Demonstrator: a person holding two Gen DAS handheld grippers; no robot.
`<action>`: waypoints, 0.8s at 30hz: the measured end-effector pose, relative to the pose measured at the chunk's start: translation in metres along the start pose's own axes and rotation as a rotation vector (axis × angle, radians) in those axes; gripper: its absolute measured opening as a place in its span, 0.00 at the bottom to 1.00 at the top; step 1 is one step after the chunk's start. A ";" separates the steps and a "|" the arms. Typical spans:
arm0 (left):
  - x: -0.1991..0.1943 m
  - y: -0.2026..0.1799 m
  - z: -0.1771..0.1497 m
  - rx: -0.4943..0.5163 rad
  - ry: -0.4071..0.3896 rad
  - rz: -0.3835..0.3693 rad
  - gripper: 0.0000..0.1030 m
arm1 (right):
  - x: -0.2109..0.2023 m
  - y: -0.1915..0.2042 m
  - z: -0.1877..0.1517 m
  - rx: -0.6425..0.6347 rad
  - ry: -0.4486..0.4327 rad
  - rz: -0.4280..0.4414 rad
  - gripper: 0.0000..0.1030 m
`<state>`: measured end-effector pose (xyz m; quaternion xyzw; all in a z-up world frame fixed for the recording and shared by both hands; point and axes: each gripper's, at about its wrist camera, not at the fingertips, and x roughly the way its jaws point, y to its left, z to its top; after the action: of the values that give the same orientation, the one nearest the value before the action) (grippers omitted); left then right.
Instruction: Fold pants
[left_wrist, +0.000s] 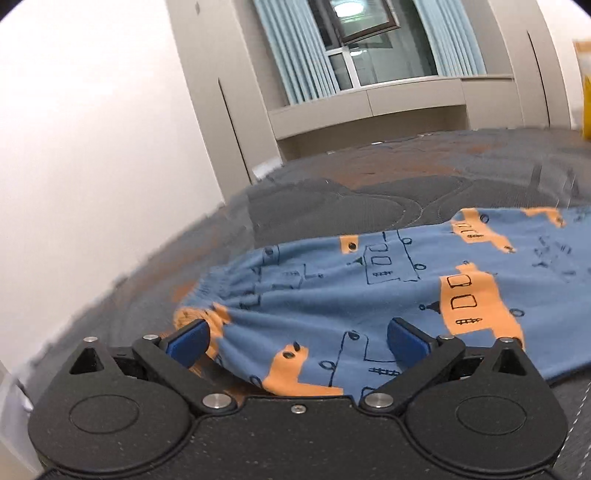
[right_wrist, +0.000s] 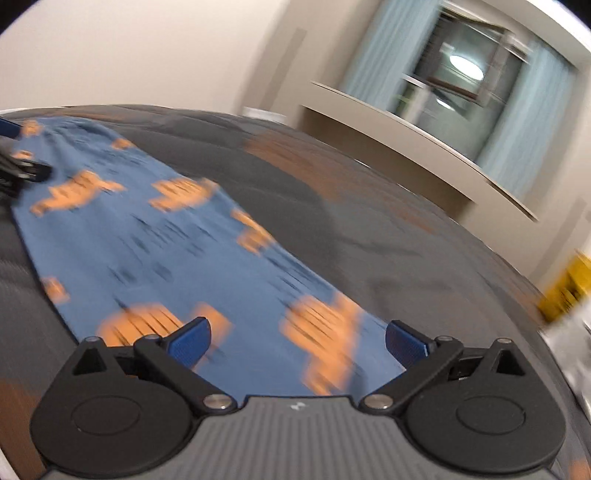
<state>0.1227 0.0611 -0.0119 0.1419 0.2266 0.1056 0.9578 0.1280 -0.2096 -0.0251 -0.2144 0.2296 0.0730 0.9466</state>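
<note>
Blue pants (left_wrist: 369, 295) with orange vehicle prints lie flat on a dark grey quilted bed (left_wrist: 369, 177). My left gripper (left_wrist: 297, 341) is open just above the gathered waistband end, holding nothing. My right gripper (right_wrist: 297, 341) is open over the leg end of the pants (right_wrist: 184, 251), holding nothing. The right wrist view is motion-blurred. The left gripper also shows at the far left edge of the right wrist view (right_wrist: 22, 173), at the waistband.
The bed (right_wrist: 369, 221) has orange patches in its pattern. A white wall (left_wrist: 92, 147) stands to the left. Beige cabinets and a window with pale blue curtains (left_wrist: 369, 48) are behind the bed. A yellow object (right_wrist: 565, 291) sits at the right edge.
</note>
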 end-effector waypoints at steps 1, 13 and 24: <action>-0.001 -0.003 0.000 0.023 0.009 0.009 0.99 | -0.007 -0.015 -0.011 0.038 0.000 -0.018 1.00; -0.028 -0.058 0.045 0.064 -0.060 -0.046 0.99 | -0.075 -0.133 -0.108 0.440 -0.086 -0.347 1.00; -0.037 -0.201 0.117 0.140 -0.177 -0.506 0.99 | -0.098 -0.193 -0.171 0.910 -0.072 0.066 1.00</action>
<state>0.1718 -0.1633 0.0390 0.1551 0.1771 -0.1656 0.9577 0.0183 -0.4617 -0.0448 0.2332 0.2119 0.0022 0.9490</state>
